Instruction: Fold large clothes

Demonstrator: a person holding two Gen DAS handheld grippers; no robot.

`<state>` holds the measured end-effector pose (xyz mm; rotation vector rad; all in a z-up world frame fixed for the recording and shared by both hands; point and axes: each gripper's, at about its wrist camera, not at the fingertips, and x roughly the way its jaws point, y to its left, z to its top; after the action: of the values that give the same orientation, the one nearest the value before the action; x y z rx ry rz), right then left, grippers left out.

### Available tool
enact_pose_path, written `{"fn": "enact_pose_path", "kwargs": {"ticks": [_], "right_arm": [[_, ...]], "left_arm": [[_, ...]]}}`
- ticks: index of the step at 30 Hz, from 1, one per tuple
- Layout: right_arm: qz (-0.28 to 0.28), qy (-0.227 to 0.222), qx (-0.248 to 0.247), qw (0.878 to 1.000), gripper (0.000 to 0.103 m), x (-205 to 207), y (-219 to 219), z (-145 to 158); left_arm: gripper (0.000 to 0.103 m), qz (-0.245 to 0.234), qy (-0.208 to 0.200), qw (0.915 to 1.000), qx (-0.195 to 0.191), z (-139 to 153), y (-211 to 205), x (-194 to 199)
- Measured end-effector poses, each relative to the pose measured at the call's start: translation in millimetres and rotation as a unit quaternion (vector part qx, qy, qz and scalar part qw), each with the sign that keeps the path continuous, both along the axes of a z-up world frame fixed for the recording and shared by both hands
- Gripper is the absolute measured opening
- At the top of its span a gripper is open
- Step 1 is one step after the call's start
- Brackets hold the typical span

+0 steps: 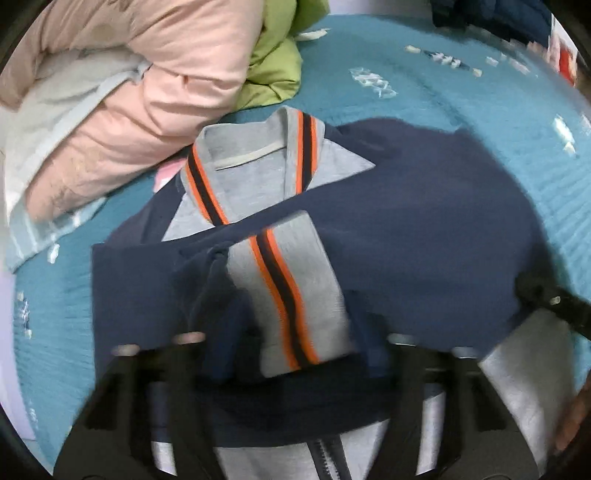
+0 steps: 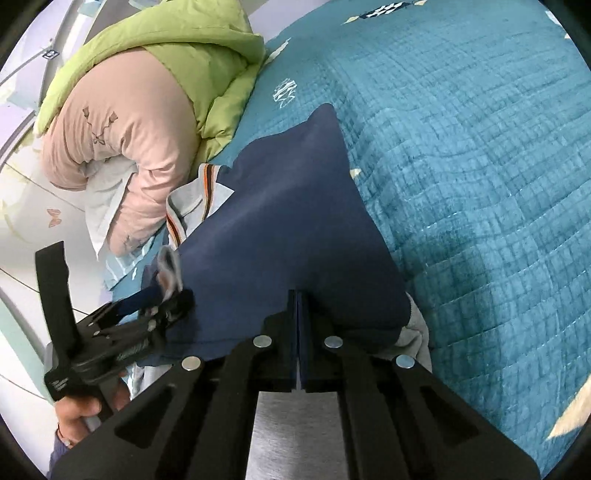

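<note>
A navy jacket [image 1: 424, 229] with a grey collar and orange-and-black stripes [image 1: 280, 288] lies partly folded on the teal bedspread [image 1: 461, 92]. My left gripper [image 1: 291, 373] is at its near edge, its fingers hidden under dark fabric that drapes over them. My right gripper [image 2: 299, 328] is shut on a fold of the navy jacket [image 2: 295, 221], its jaws pressed together on the cloth. The left gripper [image 2: 162, 306] also shows in the right wrist view, held by a hand at the jacket's left side, seemingly pinching navy and grey cloth.
A pink quilt [image 1: 140, 92] and a green quilt [image 1: 277, 62] are piled at the bed's far left, close to the collar. Dark clothes [image 1: 491, 18] lie at the far right. The teal bedspread [image 2: 480, 166] stretches to the right of the jacket.
</note>
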<state>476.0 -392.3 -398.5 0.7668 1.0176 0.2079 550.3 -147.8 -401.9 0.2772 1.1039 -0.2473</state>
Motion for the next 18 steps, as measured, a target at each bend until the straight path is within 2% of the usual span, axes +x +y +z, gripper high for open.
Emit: {"fn": "enact_pose_path", "kwargs": {"ticks": [1, 3, 5, 8, 10, 14, 16, 17, 18], "right_arm": [[0.001, 0.0, 0.002, 1.0, 0.0, -1, -1, 0], [0.003, -0.001, 0.001, 1.0, 0.0, 0, -1, 0], [0.004, -0.001, 0.0, 1.0, 0.0, -1, -1, 0], [0.004, -0.001, -0.001, 1.0, 0.0, -1, -1, 0], [0.004, 0.0, -0.005, 1.0, 0.0, -1, 0, 1], [0.008, -0.002, -0.009, 1.0, 0.002, 0, 3, 3], [0.012, -0.002, -0.015, 1.0, 0.003, 1, 4, 5], [0.013, -0.002, -0.019, 1.0, 0.004, 2, 5, 8], [0.016, -0.008, -0.022, 1.0, 0.008, 2, 6, 13]], "left_arm": [[0.017, 0.011, 0.01, 0.9991, -0.04, 9, 14, 2], [0.017, 0.031, 0.005, 0.9963, -0.08, 28, 46, 3], [0.016, 0.054, -0.018, 0.9951, -0.081, 45, 82, 4], [0.017, 0.103, -0.018, 0.9913, -0.08, 52, 139, 5], [0.017, 0.145, 0.0, 0.9877, -0.059, 40, 175, 9], [0.017, 0.206, 0.066, 0.9758, -0.035, -2, 230, 11], [0.017, 0.224, 0.084, 0.9695, -0.053, -12, 247, 7], [0.017, 0.236, 0.09, 0.9647, -0.075, -15, 257, 5], [0.018, 0.241, 0.087, 0.9627, -0.087, -14, 262, 1]]}}
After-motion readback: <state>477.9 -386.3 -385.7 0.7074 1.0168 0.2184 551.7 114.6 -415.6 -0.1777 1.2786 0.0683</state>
